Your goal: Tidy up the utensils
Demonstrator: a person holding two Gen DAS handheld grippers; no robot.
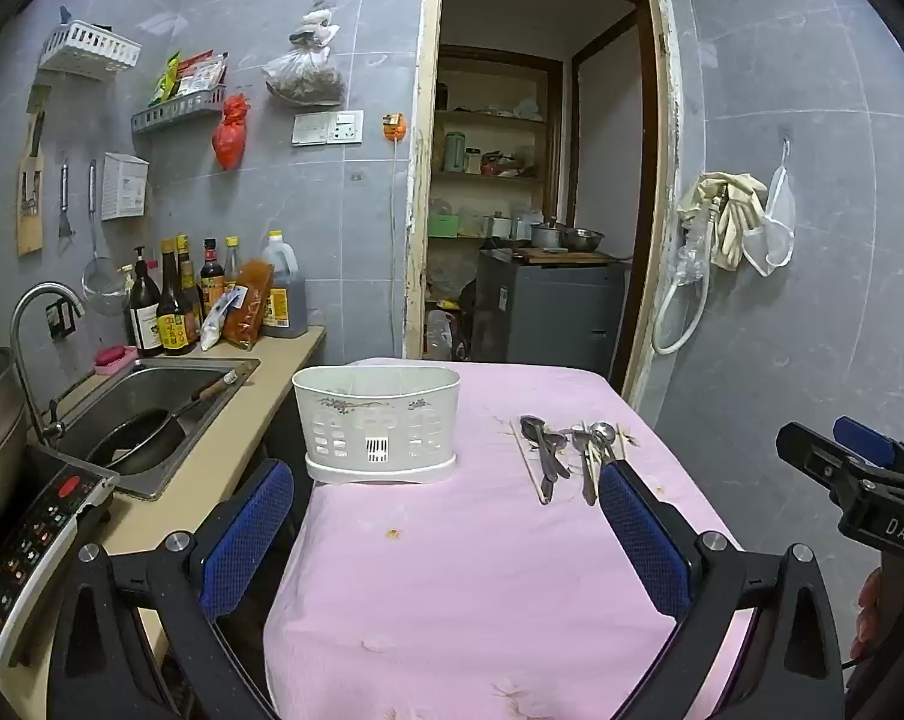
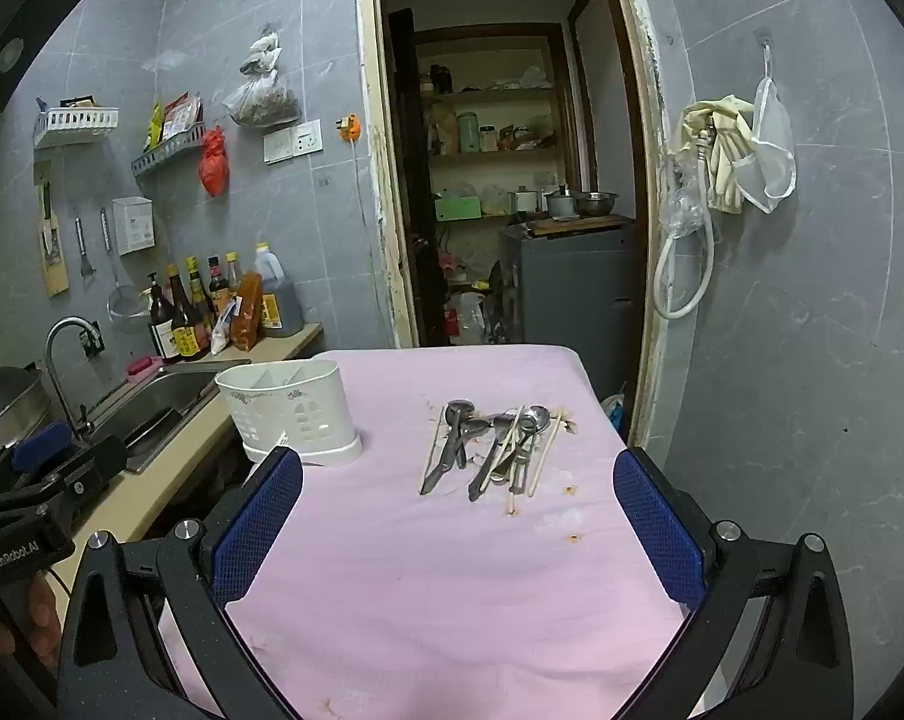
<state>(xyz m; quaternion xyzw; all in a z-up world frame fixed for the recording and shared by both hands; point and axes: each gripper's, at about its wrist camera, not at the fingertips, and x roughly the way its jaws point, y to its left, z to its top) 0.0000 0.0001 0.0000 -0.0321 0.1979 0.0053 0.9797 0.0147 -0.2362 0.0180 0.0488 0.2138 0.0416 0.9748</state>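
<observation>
A white plastic utensil holder stands on the pink tablecloth, at the table's left; in the right wrist view the holder shows dividers inside. A pile of metal spoons and wooden chopsticks lies to its right; the same spoons and chopsticks lie ahead in the right wrist view. My left gripper is open and empty, above the cloth in front of the holder. My right gripper is open and empty, short of the pile.
A counter with a sink, a pan in it, sauce bottles and a cooktop runs along the table's left. A doorway opens behind the table. A grey tiled wall stands on the right. Small food stains dot the cloth.
</observation>
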